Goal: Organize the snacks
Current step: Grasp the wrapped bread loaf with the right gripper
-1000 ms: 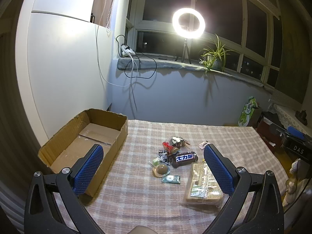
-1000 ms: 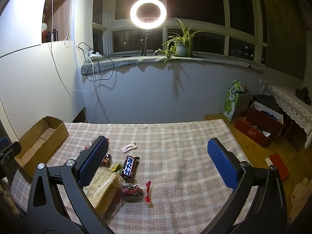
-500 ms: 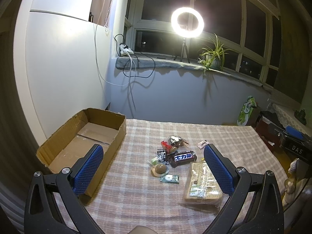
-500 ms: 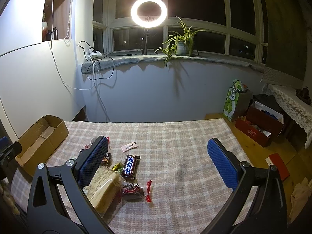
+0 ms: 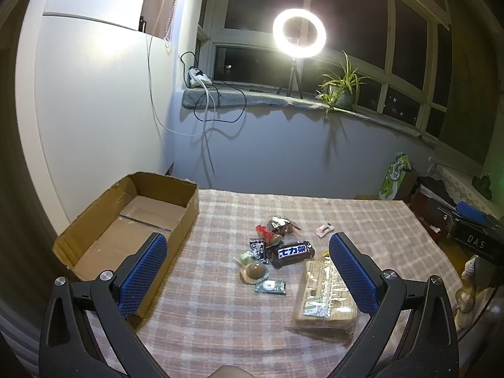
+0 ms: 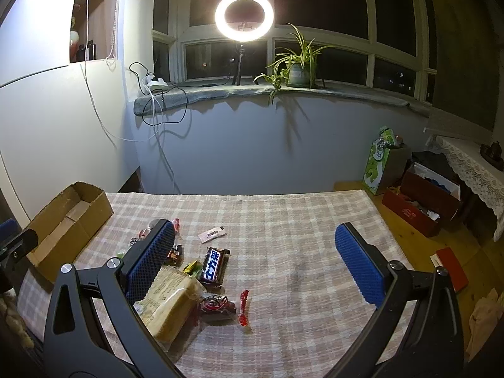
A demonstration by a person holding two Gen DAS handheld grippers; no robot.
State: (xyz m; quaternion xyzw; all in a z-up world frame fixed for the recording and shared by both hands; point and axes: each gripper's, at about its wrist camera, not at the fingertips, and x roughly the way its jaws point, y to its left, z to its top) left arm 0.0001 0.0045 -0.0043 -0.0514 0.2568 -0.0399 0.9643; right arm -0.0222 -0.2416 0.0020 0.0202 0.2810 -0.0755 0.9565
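A heap of snacks lies on the checked tablecloth: a brown Snickers bar (image 5: 291, 253) (image 6: 214, 265), a large clear pack of crackers (image 5: 324, 293) (image 6: 168, 304), a small round cake in wrap (image 5: 254, 271), a green sachet (image 5: 270, 286), a silver wrapped sweet (image 5: 278, 223), a red wrapped candy (image 6: 217, 304) and a small white sachet (image 5: 324, 229) (image 6: 212, 234). An open, empty cardboard box (image 5: 126, 220) (image 6: 63, 220) stands at the left. My left gripper (image 5: 247, 245) is open above the heap. My right gripper (image 6: 255, 236) is open, above the cloth right of the heap.
A wall and a windowsill with a ring light (image 6: 244, 12), a potted plant (image 6: 297, 69) and cables lie beyond the table's far edge. Right of the table, on the floor, stand a green bag (image 6: 379, 165) and red boxes (image 6: 422, 204).
Both views have shifted only slightly; the left gripper has drifted a little and the snacks sit a bit lower in its view. Nothing was taken hold of; both grippers stay open.
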